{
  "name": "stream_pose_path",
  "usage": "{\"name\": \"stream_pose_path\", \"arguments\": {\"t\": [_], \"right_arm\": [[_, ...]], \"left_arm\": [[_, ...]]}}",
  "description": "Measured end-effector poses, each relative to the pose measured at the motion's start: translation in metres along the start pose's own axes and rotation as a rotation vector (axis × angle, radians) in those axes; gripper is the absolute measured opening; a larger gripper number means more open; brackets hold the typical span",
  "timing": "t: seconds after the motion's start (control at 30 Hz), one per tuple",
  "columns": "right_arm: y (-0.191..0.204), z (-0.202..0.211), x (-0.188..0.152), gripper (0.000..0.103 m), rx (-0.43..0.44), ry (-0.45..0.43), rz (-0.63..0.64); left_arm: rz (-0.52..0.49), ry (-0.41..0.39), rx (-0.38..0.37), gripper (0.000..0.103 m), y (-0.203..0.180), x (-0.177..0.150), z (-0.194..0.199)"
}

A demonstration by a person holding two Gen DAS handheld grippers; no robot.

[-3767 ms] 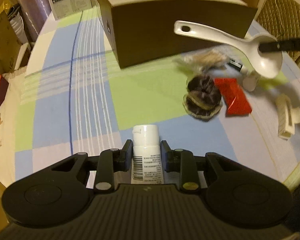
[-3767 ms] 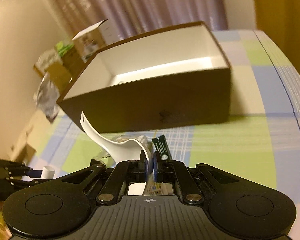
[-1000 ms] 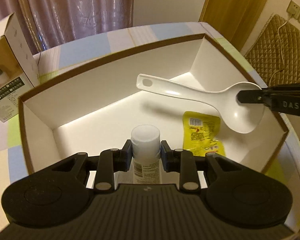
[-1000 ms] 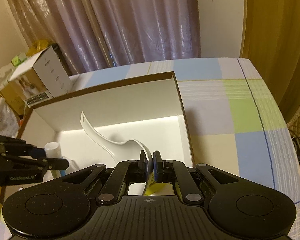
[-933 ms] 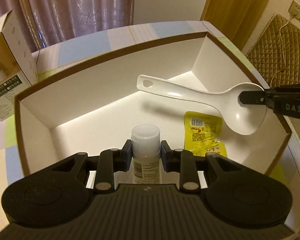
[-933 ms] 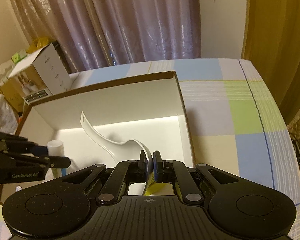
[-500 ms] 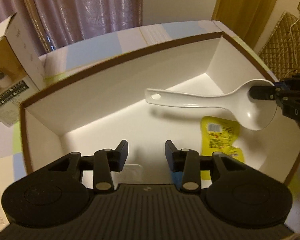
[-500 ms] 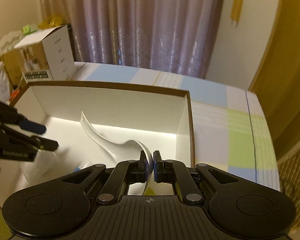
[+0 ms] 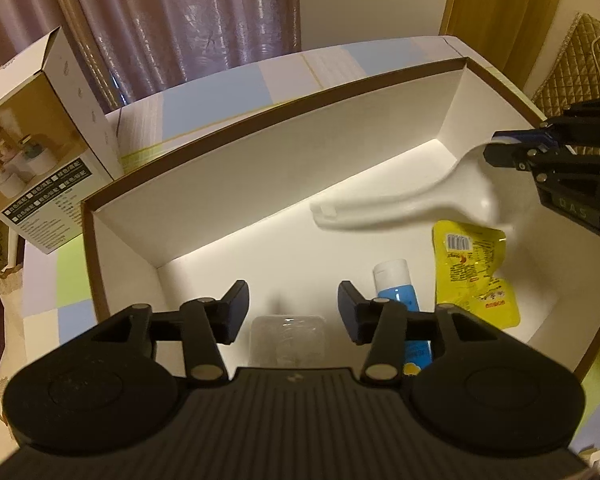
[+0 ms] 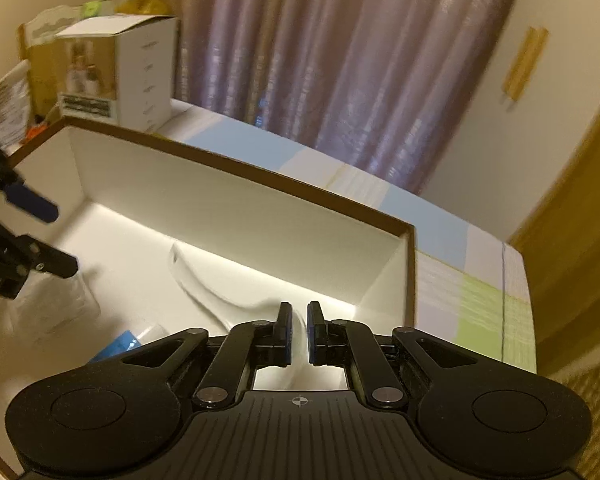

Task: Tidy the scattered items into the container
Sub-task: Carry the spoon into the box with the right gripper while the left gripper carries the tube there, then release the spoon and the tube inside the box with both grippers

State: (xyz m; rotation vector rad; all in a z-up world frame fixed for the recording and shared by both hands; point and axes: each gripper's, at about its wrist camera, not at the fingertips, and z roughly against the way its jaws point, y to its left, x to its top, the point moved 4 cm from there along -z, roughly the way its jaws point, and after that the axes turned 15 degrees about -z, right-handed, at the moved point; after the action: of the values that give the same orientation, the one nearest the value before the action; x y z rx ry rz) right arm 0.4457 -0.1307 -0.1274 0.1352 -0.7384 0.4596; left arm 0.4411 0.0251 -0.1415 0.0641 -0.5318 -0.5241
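One container (image 9: 260, 152) holds one spoon (image 9: 400, 204), one yellow packet (image 9: 472, 264), two bottles (image 9: 396, 292).

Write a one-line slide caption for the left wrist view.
Open left gripper above the box; the right gripper releases a white spoon.

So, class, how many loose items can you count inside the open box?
4: white spoon at the right gripper's jaws, yellow packet near it, blue tube beside that, clear item by the left gripper. Others may be hidden.
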Motion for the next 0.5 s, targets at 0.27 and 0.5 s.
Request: {"name": "stream_pose_path", "arguments": {"t": [0.27,0.5], "right_arm": [[0.008,0.033,-0.005,0.103,0.095,-0.065,-0.028],[0.010,0.053,-0.006,0.103,0.162,0.013,-0.083]], "left_arm": [[-0.006,0.001,0.028,0.064,-0.001,-0.003,0.003],[-0.020,0.012,0.066,0.079,-0.001,-0.005,0.009]]}}
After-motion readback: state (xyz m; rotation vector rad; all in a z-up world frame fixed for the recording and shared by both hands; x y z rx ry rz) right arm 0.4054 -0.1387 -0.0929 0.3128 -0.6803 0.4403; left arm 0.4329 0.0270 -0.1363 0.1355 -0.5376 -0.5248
